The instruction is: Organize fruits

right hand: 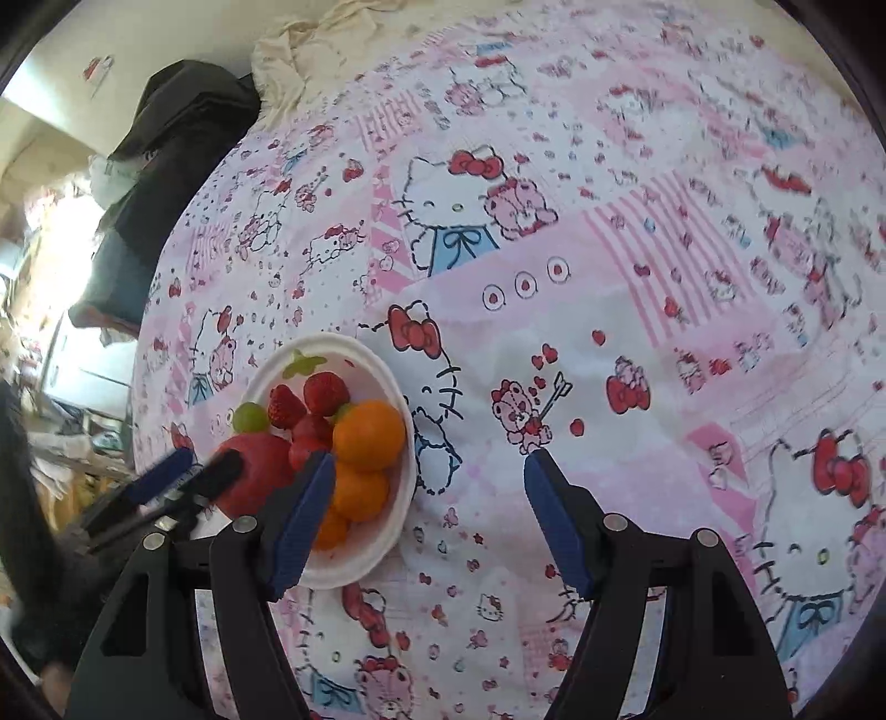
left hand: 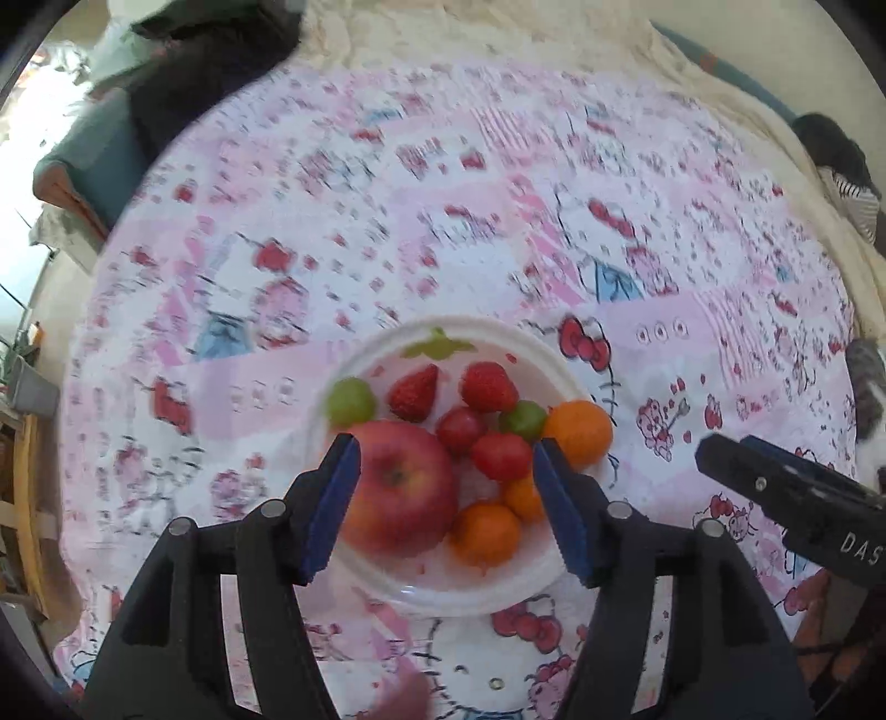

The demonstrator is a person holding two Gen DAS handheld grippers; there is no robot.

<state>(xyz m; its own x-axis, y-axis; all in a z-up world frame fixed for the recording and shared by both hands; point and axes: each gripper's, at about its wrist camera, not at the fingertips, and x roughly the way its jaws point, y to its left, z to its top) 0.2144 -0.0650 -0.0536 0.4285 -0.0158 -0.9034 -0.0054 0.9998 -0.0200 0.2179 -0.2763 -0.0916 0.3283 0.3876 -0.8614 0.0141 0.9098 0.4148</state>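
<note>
A white plate (left hand: 515, 601) on a pink cartoon-print cloth holds a red apple (left hand: 401, 487), strawberries (left hand: 487, 386), green grapes (left hand: 350, 401) and oranges (left hand: 578, 431). My left gripper (left hand: 446, 459) is open above the plate, its blue pads either side of the apple and strawberries, holding nothing. My right gripper (right hand: 429, 465) is open and empty over the cloth just right of the plate (right hand: 404, 498); its left pad overlaps the oranges (right hand: 368, 435). The apple (right hand: 260, 471) is partly hidden by the left gripper (right hand: 194, 473) there. The right gripper (left hand: 720, 451) shows at the left view's right edge.
The pink cloth (right hand: 609, 332) covers a round surface over a cream blanket (left hand: 443, 33). Dark clothing (right hand: 166, 138) and a teal cushion (left hand: 94, 160) lie at the far left edge. A person's dark hair (left hand: 830, 144) shows at the right.
</note>
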